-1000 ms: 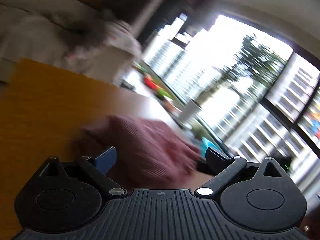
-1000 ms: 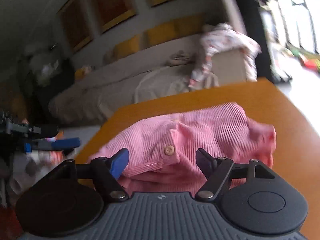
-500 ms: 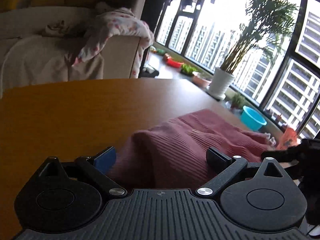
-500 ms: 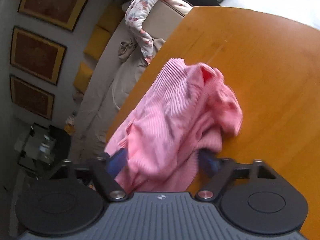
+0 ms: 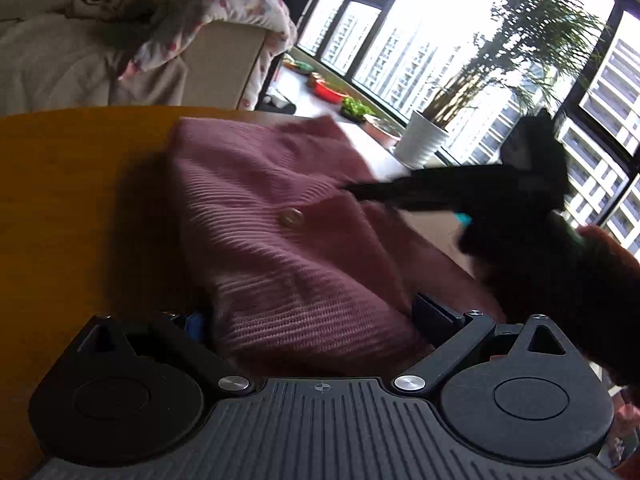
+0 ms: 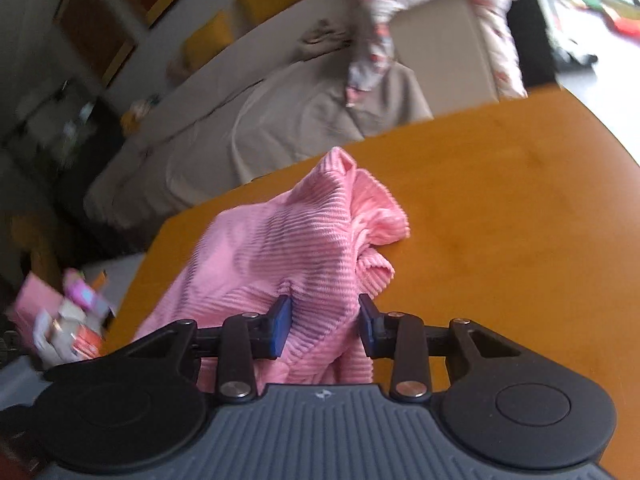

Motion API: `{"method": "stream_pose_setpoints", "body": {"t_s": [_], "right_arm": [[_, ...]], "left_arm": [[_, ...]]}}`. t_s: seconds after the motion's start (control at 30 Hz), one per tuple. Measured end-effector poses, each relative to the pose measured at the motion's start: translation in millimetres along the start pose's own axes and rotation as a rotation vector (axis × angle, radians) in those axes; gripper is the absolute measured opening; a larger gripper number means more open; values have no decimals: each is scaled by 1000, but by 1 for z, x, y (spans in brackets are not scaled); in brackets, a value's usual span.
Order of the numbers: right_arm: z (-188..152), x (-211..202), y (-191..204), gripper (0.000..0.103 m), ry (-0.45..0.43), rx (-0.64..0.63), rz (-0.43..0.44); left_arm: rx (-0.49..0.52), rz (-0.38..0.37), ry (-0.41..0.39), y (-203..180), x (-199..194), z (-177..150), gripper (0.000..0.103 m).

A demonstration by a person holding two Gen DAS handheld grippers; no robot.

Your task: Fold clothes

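Right wrist view shows the right gripper (image 6: 323, 326) pinching a bunched ridge of the pink cardigan (image 6: 288, 240), which trails toward the table's (image 6: 500, 200) left edge. Left wrist view shows the left gripper (image 5: 308, 320) with its jaws wide apart around the cardigan's near end, not yet biting. The risk I see: a grip on a thick bunch rather than a seam may skew any fold, and cloth near the edge could slide off.
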State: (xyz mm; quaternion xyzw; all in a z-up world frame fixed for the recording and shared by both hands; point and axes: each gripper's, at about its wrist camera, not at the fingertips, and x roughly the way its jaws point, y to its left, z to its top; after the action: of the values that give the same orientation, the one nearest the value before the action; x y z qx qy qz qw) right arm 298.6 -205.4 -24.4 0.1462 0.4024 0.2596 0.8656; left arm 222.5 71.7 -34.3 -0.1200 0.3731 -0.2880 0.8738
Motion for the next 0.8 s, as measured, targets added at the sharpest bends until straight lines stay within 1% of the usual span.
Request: {"method": "stream_pose_setpoints", "body": {"t_s": [0.13,0.17,0.2,0.27,0.3,0.33,0.43,0.5,0.6,0.67,0.73,0.8], "right_arm": [[11,14,12,41,-2,-39,-8],[12,15,14,44,-6,-44,-15],[10,11,16,50,-17,-44,-31],[7,5,15,56,-44,-32,-59],[4,-1,14,57,-60,-25,-62],[-1,-11,13,58,-79,-19,-66],[-19,-42,13,66,-136,-8,-75],[-39,-66,20,72,-167,-32,-60],[-70,-102,29,77,-213,-69,-38],[-90,-125,36,78,-240,-101,-25],[-112,-132,51,80,-229,-176,-19],[-126,-126,60,80,-201,-201,-19]], "left_arm": [[-25,19,-11,0,-1,-2,99],[-29,19,-14,0,-2,-1,100],[-33,18,-16,1,-2,-2,100],[-37,19,-19,1,-3,-1,100],[-37,22,-19,1,-3,0,100],[-38,26,-19,0,-3,-1,100],[-41,40,-22,-2,-8,-3,100],[-33,57,-41,-5,-17,-6,100],[-32,65,-82,-9,-38,-18,100],[-38,64,-88,-10,-50,-28,101],[-18,64,-81,-13,-58,-35,101],[27,78,-70,-22,-63,-41,101]]}}
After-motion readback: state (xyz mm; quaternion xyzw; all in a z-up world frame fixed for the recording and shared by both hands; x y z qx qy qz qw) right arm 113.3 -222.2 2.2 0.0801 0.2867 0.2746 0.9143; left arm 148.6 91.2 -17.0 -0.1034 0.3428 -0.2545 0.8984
